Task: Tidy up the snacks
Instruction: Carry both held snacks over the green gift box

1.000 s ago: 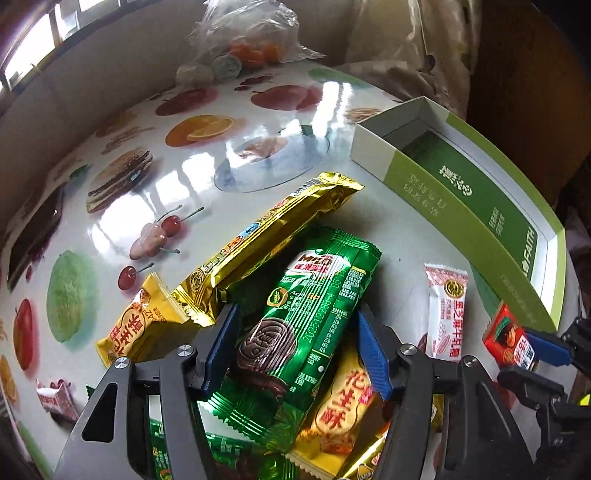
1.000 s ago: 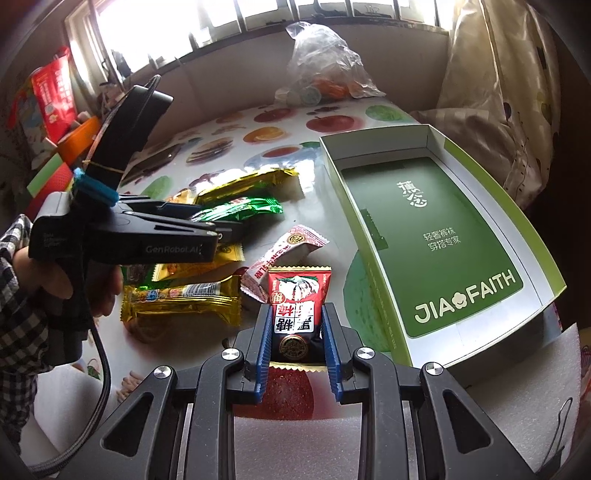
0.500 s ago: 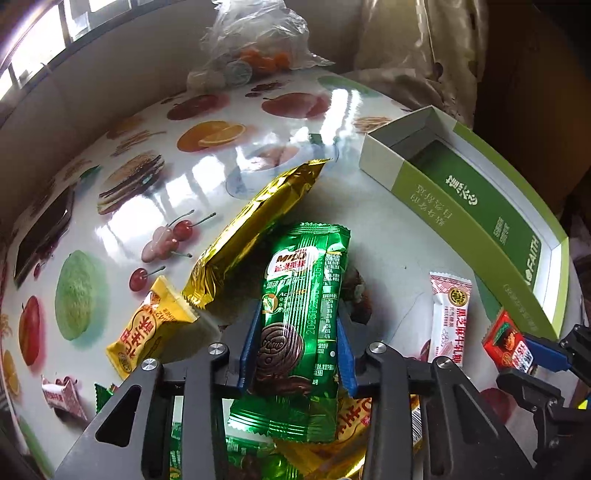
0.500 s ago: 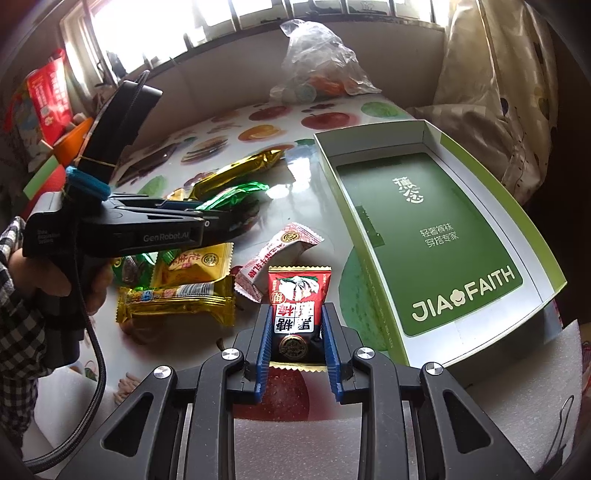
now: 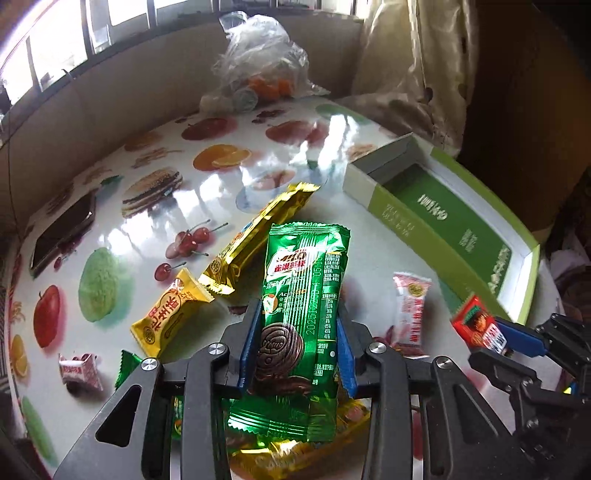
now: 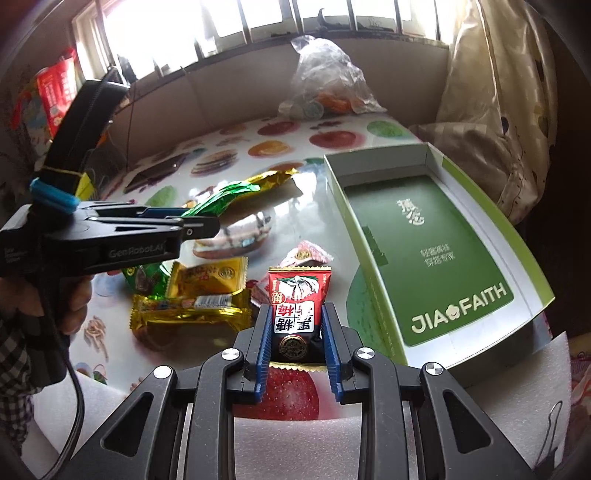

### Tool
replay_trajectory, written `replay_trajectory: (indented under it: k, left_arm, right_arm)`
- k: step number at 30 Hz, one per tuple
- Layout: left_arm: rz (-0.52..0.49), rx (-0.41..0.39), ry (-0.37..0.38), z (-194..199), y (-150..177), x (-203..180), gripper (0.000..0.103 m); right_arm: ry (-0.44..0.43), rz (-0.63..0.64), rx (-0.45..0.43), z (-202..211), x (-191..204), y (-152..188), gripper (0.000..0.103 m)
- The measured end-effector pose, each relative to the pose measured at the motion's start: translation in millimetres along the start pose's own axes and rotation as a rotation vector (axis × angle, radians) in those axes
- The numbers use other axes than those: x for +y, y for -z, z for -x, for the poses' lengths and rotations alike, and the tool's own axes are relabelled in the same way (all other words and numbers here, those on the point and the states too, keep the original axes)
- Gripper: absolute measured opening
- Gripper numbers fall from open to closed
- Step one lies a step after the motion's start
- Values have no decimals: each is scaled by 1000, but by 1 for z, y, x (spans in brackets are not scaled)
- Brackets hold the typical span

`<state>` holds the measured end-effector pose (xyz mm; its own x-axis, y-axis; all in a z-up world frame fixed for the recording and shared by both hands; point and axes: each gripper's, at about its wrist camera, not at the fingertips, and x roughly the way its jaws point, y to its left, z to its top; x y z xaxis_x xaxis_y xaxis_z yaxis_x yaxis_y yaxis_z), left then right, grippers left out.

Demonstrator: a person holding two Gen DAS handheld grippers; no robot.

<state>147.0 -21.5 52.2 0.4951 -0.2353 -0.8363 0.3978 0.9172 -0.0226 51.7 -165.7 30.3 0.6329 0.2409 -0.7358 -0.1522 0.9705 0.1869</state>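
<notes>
Fruit-print table [image 5: 110, 206]: left jaws grip green Milo packet [image 5: 303, 314]; right jaws grip red packet [image 6: 297, 310]; "JIA FAITH" box [image 6: 436, 258].

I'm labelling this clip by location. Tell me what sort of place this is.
Most likely a room in a home, at a window. A table with a glossy fruit-print cover stands below barred windows, a curtain hangs at its side, and a knotted plastic bag of odds and ends sits at the back.
</notes>
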Motion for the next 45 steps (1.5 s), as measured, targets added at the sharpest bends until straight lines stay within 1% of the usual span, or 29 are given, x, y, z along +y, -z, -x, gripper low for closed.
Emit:
replay_trajectory:
  k: [4, 7, 11, 15, 17, 18, 22, 24, 26, 28, 31, 34, 36, 40, 42, 45]
  left_arm:
    - [-6, -30, 12, 17, -5, -8, 38]
    - [-6, -50, 36, 27, -10, -17, 38]
    - [-18, -65, 38, 34, -18, -29, 38]
    - [-19, -64, 57, 34, -27, -44, 38]
    - [-6, -65, 80, 33, -33, -50, 38]
    - [6, -63, 97, 31, -37, -52, 38]
    - [30, -56, 122, 19, -48, -68, 38]
    - [46, -44, 148, 11, -53, -75, 38]
    - [68, -27, 158, 0, -58, -83, 38]
    - [69, -22, 173, -7, -63, -92, 38]
    - [53, -7, 165, -20, -68, -107, 38]
    - [53, 11, 183, -33, -72, -116, 38]
    - [54, 25, 176, -39, -73, -121, 38]
    - [70, 55, 192, -53, -72, -126, 38]
    - [67, 59, 176, -57, -73, -130, 38]
    - [61, 72, 190, -64, -72, -135, 38]
  right_arm:
    - [12, -3, -39, 13, -2, -8, 25]
    - [24, -10, -68, 23, -7, -14, 25]
    - [49, -23, -96, 36, -17, -20, 25]
    - [78, -29, -112, 44, -29, -25, 25]
    - [93, -37, -117, 47, -38, -28, 25]
    - [100, -45, -120, 47, -44, -29, 25]
    - [138, -73, -120, 46, -68, -34, 25]
    - [163, -88, -111, 42, -82, -36, 25]
    - [172, -104, -100, 37, -94, -36, 25]
    - [188, -114, -95, 33, -103, -36, 25]
    - [194, -128, -84, 25, -114, -37, 25]
    - [193, -138, -70, 16, -123, -37, 25]
    - [195, -136, -60, 11, -127, -37, 25]
    - [207, -131, -39, -1, -133, -37, 25]
    - [214, -127, -30, -5, -136, -36, 25]
    - [213, -128, -21, -10, -139, -34, 25]
